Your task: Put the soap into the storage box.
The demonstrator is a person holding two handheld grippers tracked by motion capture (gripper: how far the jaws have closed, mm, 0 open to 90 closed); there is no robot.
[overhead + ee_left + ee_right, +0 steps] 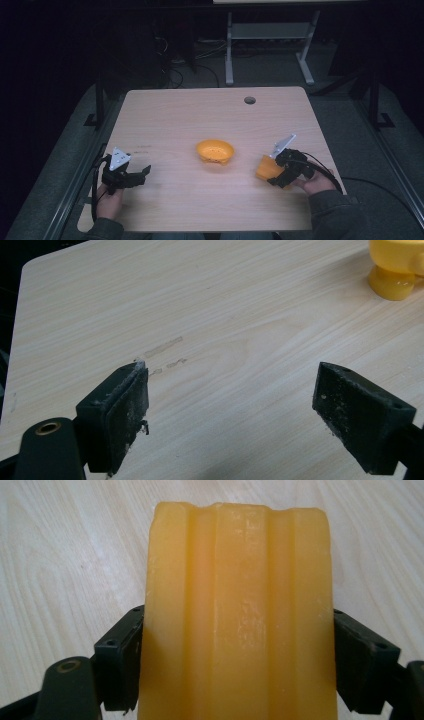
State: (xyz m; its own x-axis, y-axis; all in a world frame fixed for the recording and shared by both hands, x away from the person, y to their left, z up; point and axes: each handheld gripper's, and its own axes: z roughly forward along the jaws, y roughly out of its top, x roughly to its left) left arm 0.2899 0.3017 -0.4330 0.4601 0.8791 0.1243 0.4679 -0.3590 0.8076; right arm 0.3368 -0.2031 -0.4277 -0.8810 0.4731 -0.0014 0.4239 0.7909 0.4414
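On the left side of the wooden table (165,200), near its front edge, the left gripper (134,176) sits low in the person's left hand (109,201); its jaws stand wide apart with nothing between them, and in the left gripper view bare wood and a few faint smears (162,347) lie ahead of them; at the middle of the table an orange bowl (215,151) stands upright, well apart from both grippers; to the right, near the table's right edge, the right gripper (278,175) grips an orange ridged cup (266,167) across its sides; in the right gripper view both black jaws press against that cup's flanks, its far end pointing away over the wood.
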